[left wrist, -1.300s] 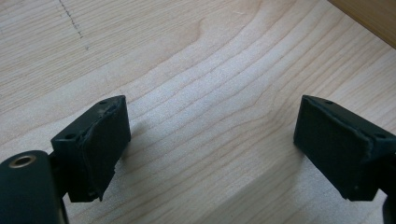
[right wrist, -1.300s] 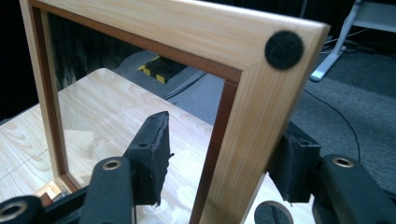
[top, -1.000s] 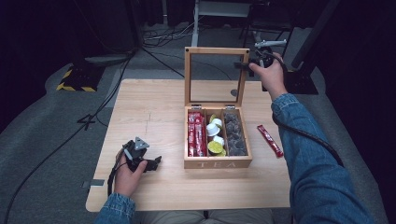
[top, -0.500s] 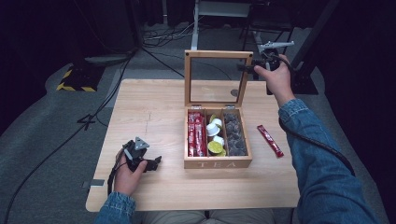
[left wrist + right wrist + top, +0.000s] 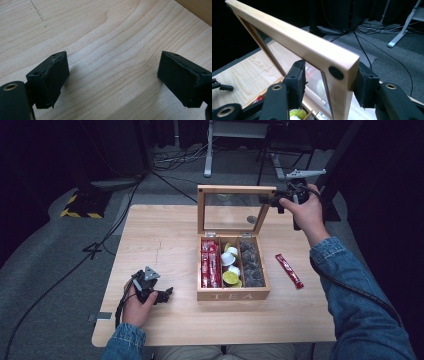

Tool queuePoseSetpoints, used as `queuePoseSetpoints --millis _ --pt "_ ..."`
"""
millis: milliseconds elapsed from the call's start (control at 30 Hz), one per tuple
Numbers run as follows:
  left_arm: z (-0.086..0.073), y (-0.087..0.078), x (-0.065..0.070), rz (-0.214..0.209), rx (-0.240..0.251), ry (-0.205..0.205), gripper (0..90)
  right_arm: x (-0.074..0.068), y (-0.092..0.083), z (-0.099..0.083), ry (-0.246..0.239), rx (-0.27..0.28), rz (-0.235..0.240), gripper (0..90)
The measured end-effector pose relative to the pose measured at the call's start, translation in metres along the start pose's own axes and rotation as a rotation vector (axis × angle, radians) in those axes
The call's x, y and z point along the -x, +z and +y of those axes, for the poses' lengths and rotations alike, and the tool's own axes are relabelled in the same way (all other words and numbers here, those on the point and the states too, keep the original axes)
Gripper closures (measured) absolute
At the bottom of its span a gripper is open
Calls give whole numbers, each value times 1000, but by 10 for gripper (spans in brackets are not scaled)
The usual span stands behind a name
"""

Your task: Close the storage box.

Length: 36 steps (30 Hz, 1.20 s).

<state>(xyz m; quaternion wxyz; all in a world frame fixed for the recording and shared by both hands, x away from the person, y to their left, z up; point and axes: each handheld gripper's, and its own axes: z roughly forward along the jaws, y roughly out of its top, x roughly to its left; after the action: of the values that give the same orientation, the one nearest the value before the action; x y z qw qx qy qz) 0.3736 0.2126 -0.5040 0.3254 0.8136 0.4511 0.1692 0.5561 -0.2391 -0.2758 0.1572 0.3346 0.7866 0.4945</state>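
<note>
Wooden tea box, centre of the worktop, its glass-paned lid upright. Right tool, upper right of the high view, arm stretched forward, wrist level; jaws, just now closing, straddle the lid's corner, the frame between them, one pad at the glass side, the other behind the outer edge. Left tool, lower left, hand resting on the worktop, jaws wide apart, nothing between. Red sachet lies right of the box.

Your right gripper straddles the lid corner — jaws just been closing, one pad each side of the wooden frame. Table at 9 o'clock, cables at 1 o'clock.
</note>
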Motion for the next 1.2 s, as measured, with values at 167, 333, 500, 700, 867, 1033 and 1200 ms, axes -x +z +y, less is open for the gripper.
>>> queuePoseSetpoints --millis 167,333,500,700,867,1033,1200 --pt "0 0 0 3 3 -1 106 -9 -8 -1 -20 -38 -24 482" --pt "0 0 0 1 4 -5 106 -19 -19 -2 -51 -71 -41 466" --pt "0 0 0 -1 3 -6 106 -27 -28 -7 -52 -88 -42 454" --pt "0 0 1 3 7 -7 106 -37 -34 -14 -70 -107 -47 447" --pt "0 0 1 3 7 -6 106 -45 -39 -21 -86 -120 -49 447" --pt "0 0 0 2 6 -6 106 -55 -45 -30 -107 -132 -54 448" --pt "0 0 0 3 7 -5 106 -63 -49 -39 -116 -150 -45 452"
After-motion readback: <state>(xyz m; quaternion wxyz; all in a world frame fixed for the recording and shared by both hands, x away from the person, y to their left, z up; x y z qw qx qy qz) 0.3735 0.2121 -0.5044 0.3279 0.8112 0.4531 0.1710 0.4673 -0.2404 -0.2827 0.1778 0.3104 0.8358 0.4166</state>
